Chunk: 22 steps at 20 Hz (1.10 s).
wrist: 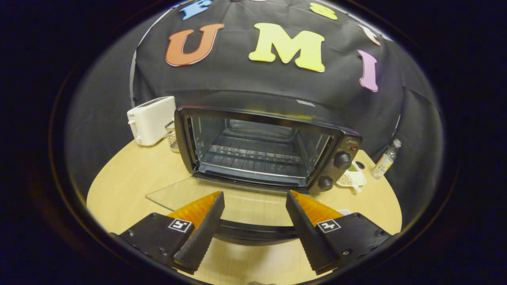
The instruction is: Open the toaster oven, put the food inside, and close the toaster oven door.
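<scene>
Hand-held gripper [255,215] wide, empty, above glass door [237,202] w/ handle [253,233]. Toaster oven [265,148] already open, rack looks bare; food maybe on plate [350,179], loading + closing left.

table [119,186]; toaster oven [265,146]; toaster [151,120]; bottle [385,159]

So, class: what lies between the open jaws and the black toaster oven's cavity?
The lowered glass door, its dark handle between the jaws, in the gripper view.

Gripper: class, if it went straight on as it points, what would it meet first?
Probably the open oven door, lying flat just ahead of the open gripper; higher up, it would enter the toaster oven. Depth is unclear.
</scene>
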Each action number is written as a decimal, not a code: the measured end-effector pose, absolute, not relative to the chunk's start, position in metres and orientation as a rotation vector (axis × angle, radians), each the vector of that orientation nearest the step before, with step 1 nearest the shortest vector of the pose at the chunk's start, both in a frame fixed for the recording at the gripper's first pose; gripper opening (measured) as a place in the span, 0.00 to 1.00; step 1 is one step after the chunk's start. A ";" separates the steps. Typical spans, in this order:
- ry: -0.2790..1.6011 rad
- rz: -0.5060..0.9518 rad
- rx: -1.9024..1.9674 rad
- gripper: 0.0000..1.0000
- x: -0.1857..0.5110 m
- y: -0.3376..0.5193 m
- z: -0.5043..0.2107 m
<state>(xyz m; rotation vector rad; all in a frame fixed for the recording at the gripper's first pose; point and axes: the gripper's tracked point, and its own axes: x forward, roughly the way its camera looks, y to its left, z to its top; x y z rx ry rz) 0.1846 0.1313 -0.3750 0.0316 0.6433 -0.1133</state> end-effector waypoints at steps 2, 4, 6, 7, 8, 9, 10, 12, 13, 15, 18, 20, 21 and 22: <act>0.667 -0.111 0.024 1.00 0.188 0.131 -0.384; 0.699 -0.104 0.036 1.00 0.189 0.134 -0.395; 0.697 -0.100 0.041 1.00 0.190 0.133 -0.397; 0.693 -0.094 0.030 0.99 0.192 0.133 -0.396; 0.695 -0.089 0.022 1.00 0.191 0.135 -0.398; 0.708 -0.084 0.020 1.00 0.191 0.136 -0.401; 0.722 -0.079 0.019 1.00 0.190 0.135 -0.404; 0.723 -0.066 0.029 1.00 0.189 0.134 -0.404; 0.721 -0.065 0.034 1.00 0.186 0.130 -0.403; 0.716 -0.053 0.047 1.00 0.180 0.123 -0.400; 0.742 -0.033 0.032 1.00 0.172 0.119 -0.404; 0.755 -0.024 -0.008 1.00 0.163 0.122 -0.410; 0.774 -0.022 -0.006 1.00 0.155 0.122 -0.419; 0.806 -0.024 0.011 1.00 0.147 0.122 -0.430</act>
